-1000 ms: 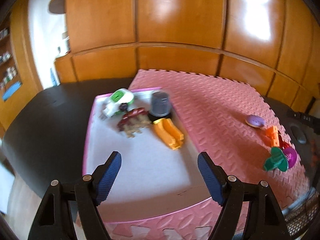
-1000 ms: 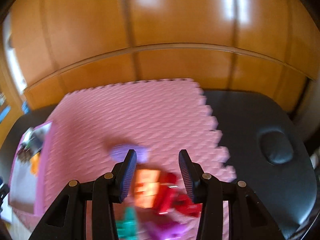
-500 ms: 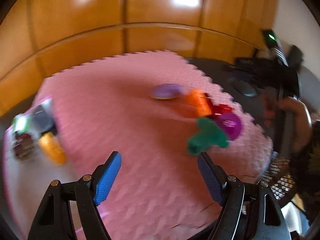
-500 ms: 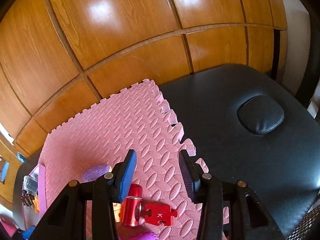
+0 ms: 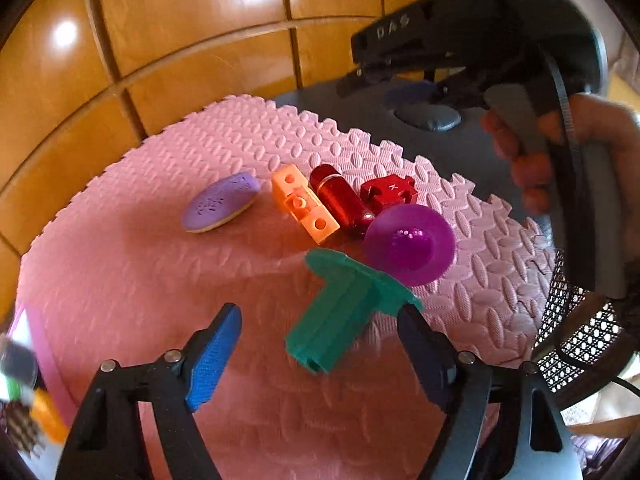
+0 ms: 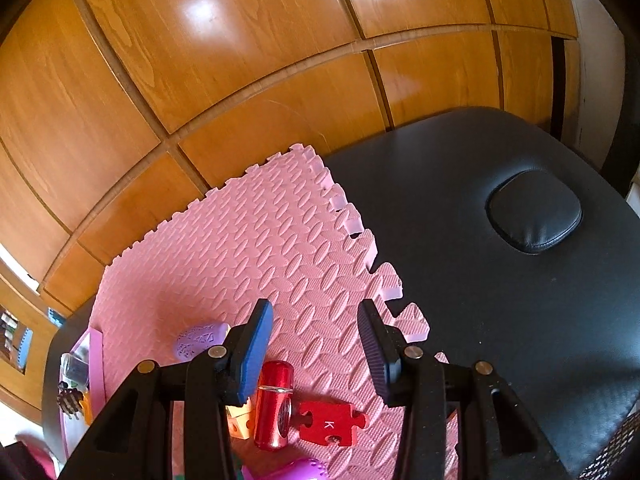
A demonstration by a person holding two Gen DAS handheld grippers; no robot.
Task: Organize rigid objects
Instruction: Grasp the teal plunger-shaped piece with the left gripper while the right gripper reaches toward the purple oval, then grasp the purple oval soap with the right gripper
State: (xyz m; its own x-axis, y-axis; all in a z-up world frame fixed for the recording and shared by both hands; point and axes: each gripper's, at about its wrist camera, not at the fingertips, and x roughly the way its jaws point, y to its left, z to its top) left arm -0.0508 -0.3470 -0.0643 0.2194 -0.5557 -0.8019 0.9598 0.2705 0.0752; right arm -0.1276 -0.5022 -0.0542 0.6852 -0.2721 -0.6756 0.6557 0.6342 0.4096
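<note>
A cluster of toys lies on the pink foam mat [image 5: 120, 272]: a green T-shaped piece [image 5: 340, 316], a purple round cap [image 5: 410, 242], a red cylinder [image 5: 340, 200], a red puzzle piece [image 5: 390, 192], an orange block [image 5: 306, 204] and a lilac oval [image 5: 220, 202]. My left gripper [image 5: 320, 354] is open, its fingers on either side of the green piece's near end. My right gripper [image 6: 314, 352] is open and empty, raised above the red cylinder [image 6: 274, 404] and the red puzzle piece [image 6: 330, 424]; it also shows in the left wrist view [image 5: 460, 52].
A pink-rimmed tray [image 6: 96, 364] with several toys stands at the mat's left end. The mat lies on a black padded table [image 6: 500, 280] with a round cushion [image 6: 534, 216]. Wooden panelling [image 6: 240, 60] runs behind. A black mesh surface [image 5: 580, 340] is at the right.
My left gripper swung right from the tray to the toy cluster and closed in on the green piece. My right gripper rose and pulled back from the toys.
</note>
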